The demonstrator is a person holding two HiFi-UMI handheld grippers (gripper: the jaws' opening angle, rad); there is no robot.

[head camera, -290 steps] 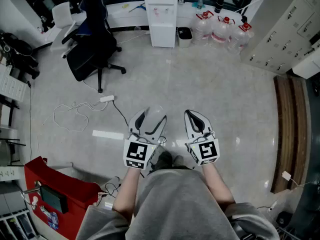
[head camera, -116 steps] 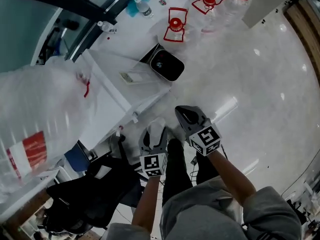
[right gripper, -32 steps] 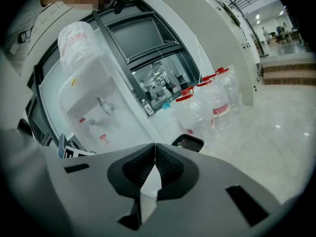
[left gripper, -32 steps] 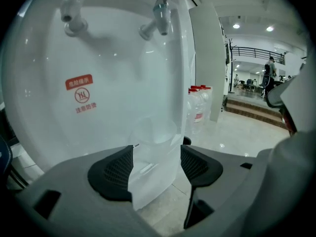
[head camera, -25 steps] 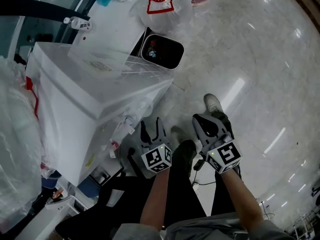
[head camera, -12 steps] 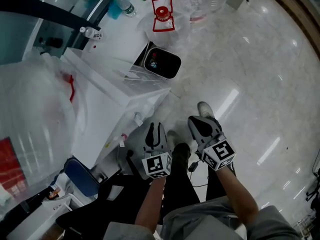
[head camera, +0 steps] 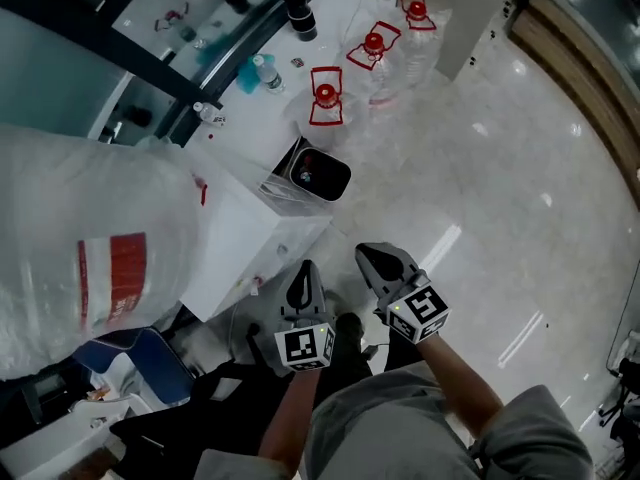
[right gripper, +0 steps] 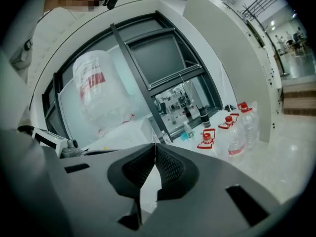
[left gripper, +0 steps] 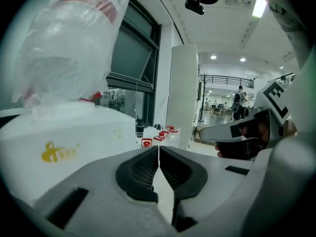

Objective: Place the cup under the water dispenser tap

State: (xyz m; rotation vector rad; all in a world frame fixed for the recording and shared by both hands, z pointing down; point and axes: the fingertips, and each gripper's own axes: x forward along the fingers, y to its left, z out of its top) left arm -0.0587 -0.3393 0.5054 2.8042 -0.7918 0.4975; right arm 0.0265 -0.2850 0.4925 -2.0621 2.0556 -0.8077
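Both grippers have risen from the taps of the dispenser (head camera: pixel 245 238) since a second ago. Fingers of the left gripper (head camera: pixel 306 268) have just closed, with nothing between them; those of the right gripper (head camera: pixel 368 256) are also together and empty. No view shows the cup clearly. A big clear bottle (head camera: pixel 90 238) sits atop the dispenser. Beside it, an open bin (head camera: pixel 318 173) holds small scraps. Three red-capped jugs (head camera: pixel 325 108) stand on the floor (head camera: pixel 480 198).

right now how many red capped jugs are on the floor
3: nearest jug beside the bin, middle jug, farthest jug by the pillar. More may be hidden.
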